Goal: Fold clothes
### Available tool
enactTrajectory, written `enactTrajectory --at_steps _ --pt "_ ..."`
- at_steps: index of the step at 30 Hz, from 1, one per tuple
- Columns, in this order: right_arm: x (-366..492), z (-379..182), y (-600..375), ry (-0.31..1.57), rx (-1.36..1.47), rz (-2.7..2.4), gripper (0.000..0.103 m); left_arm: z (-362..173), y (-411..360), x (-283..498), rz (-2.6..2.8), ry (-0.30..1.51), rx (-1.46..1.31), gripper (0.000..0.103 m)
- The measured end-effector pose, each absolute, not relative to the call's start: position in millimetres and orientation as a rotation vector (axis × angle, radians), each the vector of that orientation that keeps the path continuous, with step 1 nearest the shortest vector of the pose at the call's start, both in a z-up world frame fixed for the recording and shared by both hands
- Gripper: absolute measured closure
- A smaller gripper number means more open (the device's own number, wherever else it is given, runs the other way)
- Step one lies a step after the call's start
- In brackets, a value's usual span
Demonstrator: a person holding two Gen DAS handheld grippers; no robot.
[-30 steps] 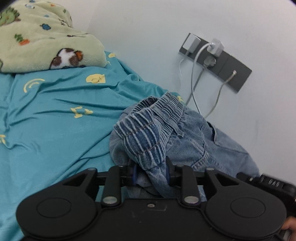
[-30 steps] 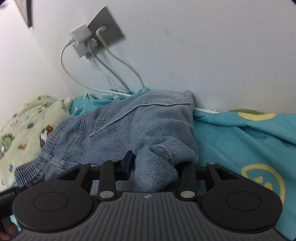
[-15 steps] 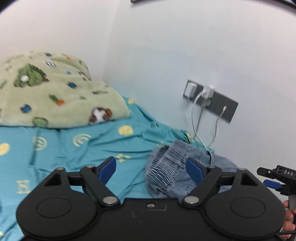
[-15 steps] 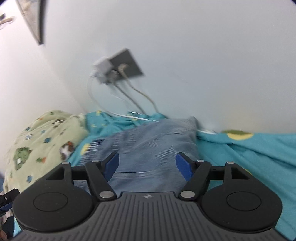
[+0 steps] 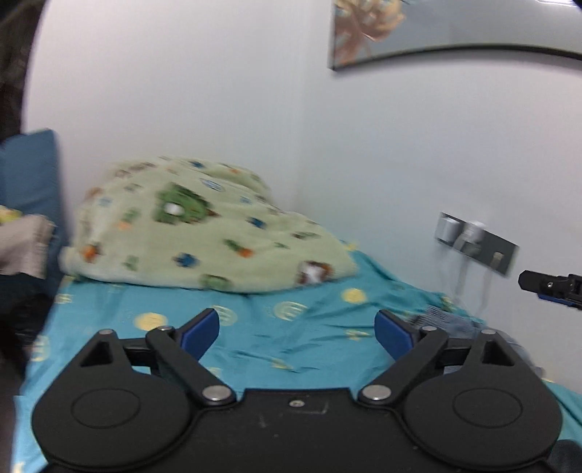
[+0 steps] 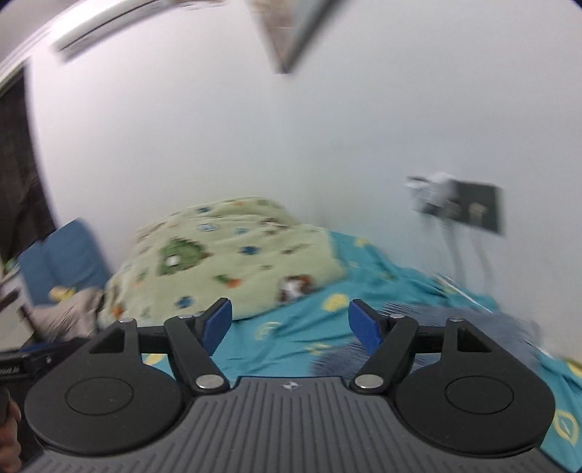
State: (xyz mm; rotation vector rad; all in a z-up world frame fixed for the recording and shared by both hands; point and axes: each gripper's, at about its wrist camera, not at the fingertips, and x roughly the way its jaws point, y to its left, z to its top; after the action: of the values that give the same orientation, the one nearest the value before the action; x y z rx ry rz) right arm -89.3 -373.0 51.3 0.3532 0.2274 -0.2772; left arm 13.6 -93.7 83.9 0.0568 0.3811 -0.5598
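The folded blue denim garment lies on the teal bed sheet close to the wall, partly hidden behind my left gripper's right finger. It also shows blurred in the right wrist view. My left gripper is open and empty, held above the sheet, left of the denim. My right gripper is open and empty, raised above the bed with the denim to its lower right. The right gripper's tip shows at the right edge of the left wrist view.
A green patterned fleece blanket is heaped at the head of the bed. A grey wall socket panel with chargers and hanging cables sits above the denim. A blue cushion stands at the left. A framed picture hangs above.
Both grippers opened and let go of the denim, then pulled back and up and swung left. The denim stays on the sheet by the wall.
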Motion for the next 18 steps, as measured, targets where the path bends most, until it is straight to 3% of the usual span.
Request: enactTrajectory --at_steps 9,18 --pt "-23.6 58.6 -302.5 0.210 0.205 -0.071 0.021 60.2 -39.9 13.3 -0.375 0.312 0.092 0.006" --pt "38.1 25.4 -274.5 0.220 0.151 -0.004 0.019 28.9 -3.6 50.9 -0.300 0.331 -0.030 0.004"
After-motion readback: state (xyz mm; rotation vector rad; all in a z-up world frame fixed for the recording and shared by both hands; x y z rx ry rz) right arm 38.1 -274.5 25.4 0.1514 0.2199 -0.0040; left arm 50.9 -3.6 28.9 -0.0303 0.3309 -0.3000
